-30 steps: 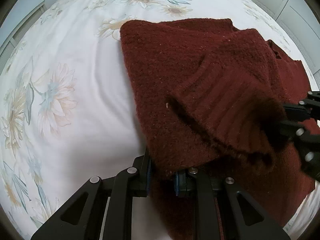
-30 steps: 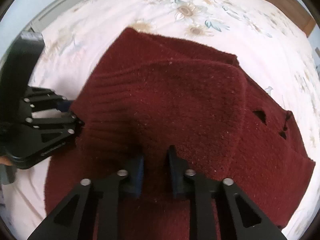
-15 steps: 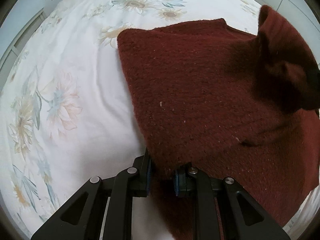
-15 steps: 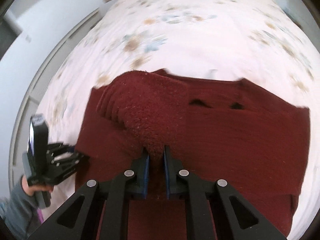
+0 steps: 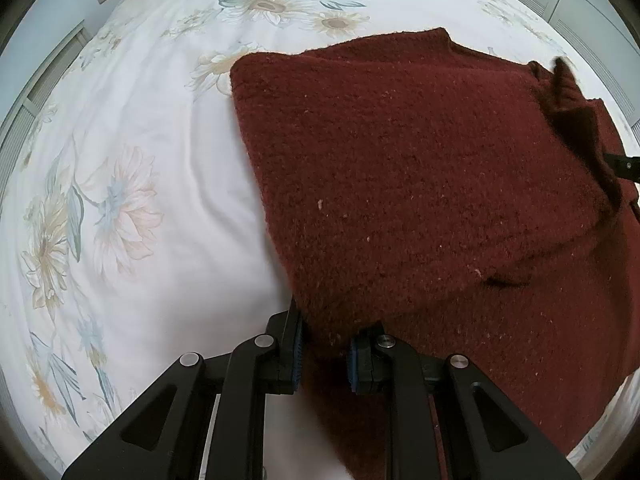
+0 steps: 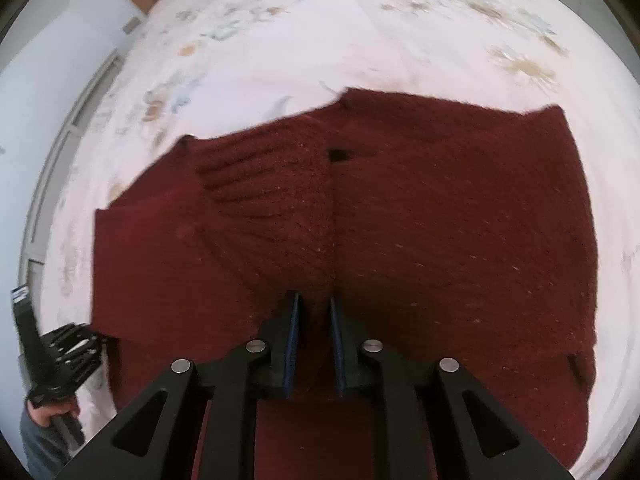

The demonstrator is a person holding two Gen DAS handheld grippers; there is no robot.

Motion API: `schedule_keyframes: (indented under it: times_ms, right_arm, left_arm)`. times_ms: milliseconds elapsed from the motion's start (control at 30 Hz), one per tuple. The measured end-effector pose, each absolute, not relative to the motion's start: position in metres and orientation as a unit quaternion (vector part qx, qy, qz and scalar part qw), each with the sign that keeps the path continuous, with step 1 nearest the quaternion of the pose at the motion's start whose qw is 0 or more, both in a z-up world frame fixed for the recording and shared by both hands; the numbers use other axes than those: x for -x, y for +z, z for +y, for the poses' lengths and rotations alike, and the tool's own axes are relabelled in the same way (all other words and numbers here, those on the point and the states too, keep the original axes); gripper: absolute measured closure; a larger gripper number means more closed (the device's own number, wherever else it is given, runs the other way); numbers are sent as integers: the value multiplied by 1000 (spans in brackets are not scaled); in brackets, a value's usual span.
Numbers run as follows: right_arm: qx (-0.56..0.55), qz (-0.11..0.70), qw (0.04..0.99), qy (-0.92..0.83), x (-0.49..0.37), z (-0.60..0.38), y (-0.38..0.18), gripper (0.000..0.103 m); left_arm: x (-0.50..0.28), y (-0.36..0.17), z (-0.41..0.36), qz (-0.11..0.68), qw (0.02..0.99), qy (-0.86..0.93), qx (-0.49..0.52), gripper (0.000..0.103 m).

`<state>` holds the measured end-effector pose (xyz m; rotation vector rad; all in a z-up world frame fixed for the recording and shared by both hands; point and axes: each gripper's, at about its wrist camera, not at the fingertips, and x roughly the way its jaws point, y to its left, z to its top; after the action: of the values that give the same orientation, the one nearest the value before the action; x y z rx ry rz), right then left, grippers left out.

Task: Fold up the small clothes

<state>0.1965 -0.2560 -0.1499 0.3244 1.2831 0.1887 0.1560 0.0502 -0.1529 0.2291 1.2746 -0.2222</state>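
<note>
**Both grippers clamp the maroon sweater on the flowered bed**

Left gripper [image 5: 325, 354] pinches the sweater's near edge between its blue pads; right gripper [image 6: 314, 344] is clenched on a raised ridge of the same knit.

Largest is the floral bedsheet [image 5: 132, 184], filling the left wrist view from 7 to 1 o'clock. On it lies the maroon knit sweater [image 5: 420, 184], spread from centre toward 4 o'clock, one layer folded over another. Its ribbed cuff [image 6: 248, 188] sits at 10 o'clock of the right gripper's view.
</note>
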Motion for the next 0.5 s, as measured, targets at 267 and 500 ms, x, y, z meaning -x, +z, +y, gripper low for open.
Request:
schedule_keyframes:
  times_ms: [267, 500]
  right_arm:
    - [-106, 585, 804, 33, -185, -288, -134, 44]
    - [-114, 561, 820, 22, -171, -316, -105, 25]
  left_arm:
    - [-156, -159, 49, 594, 791, -103, -104, 88]
    - [-157, -159, 54, 595, 791, -105, -101, 88]
